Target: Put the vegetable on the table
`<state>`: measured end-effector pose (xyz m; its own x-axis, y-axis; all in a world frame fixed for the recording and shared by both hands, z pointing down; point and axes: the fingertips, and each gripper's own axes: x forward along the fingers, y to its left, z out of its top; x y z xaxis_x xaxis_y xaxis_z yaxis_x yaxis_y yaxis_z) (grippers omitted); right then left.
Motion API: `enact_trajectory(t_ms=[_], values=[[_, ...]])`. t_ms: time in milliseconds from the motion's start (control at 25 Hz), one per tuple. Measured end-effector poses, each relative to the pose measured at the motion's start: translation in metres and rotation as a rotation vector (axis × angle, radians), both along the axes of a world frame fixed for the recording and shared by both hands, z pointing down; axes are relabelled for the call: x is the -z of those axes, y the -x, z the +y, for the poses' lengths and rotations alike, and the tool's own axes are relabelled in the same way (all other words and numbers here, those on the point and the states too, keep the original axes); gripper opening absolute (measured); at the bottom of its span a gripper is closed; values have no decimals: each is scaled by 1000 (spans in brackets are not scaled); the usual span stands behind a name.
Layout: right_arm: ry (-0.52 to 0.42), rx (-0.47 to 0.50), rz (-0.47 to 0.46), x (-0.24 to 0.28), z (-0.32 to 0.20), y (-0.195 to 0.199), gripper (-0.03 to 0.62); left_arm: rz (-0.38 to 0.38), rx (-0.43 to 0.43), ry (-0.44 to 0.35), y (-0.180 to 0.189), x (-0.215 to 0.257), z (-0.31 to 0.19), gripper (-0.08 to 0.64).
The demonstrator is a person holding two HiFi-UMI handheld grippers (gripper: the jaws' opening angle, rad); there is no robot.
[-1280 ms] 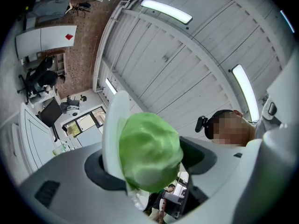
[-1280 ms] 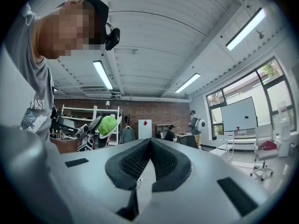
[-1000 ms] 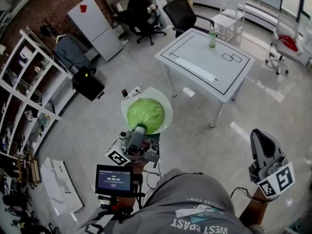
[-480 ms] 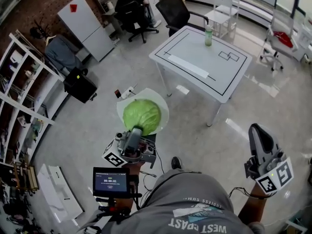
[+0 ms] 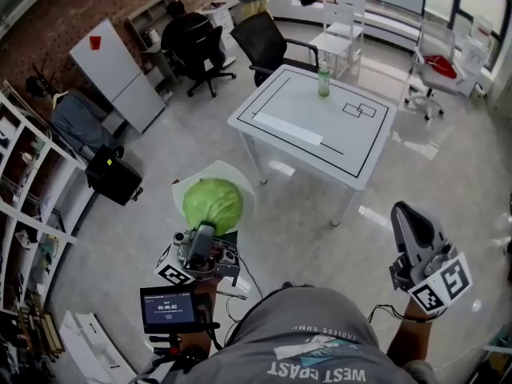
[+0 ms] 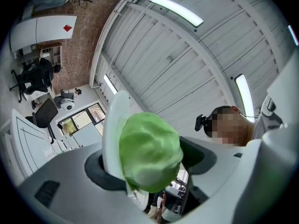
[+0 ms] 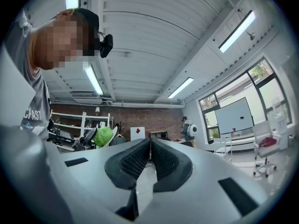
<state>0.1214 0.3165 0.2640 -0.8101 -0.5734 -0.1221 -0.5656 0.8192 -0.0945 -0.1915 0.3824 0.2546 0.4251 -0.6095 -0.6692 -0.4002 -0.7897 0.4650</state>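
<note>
A round green cabbage (image 5: 212, 205) rests on a white plate (image 5: 240, 184), carried above the floor. My left gripper (image 5: 204, 234) holds them from the near side. In the left gripper view the plate (image 6: 114, 125) lies against one jaw and the cabbage (image 6: 149, 153) fills the gap to the other, with the left gripper (image 6: 149, 164) shut on both. My right gripper (image 5: 408, 218) is raised at the right, away from everything. Seen from the right gripper view, the right gripper (image 7: 150, 153) is shut and empty. The white table (image 5: 304, 102) stands ahead.
A green bottle (image 5: 323, 80) stands near the table's far edge. A black office chair (image 5: 264, 42) and a seated person (image 5: 188, 34) are beyond it, white chairs (image 5: 340, 30) further back. Shelving (image 5: 32, 182) and a black bag (image 5: 114, 178) line the left.
The table has come nearer and slid left in the head view as I walk toward it. Both grippers travel along; the plate and cabbage stay in the left one.
</note>
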Motion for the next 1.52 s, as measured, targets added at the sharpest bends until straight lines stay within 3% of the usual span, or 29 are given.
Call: enact_trajectory(t_ms=[280,600,960,1400,1520], values=[[13,-65,-4,-5,-24,11,11,-3,-51,15,14,-8,-33,345],[43,-44,-2,-11,-92,11,9,27,-38,51,12,-23,-89,345],[42,35,6,-5,-176,-18,11,73,28,55,-22,-30,-149,345],[63,77,-6,-11,-242,-70,9,63,68,56,-74,-36,-195,345],[98,76,-10,-26,-259,-69,9,53,64,88,-83,-37,-212,345]])
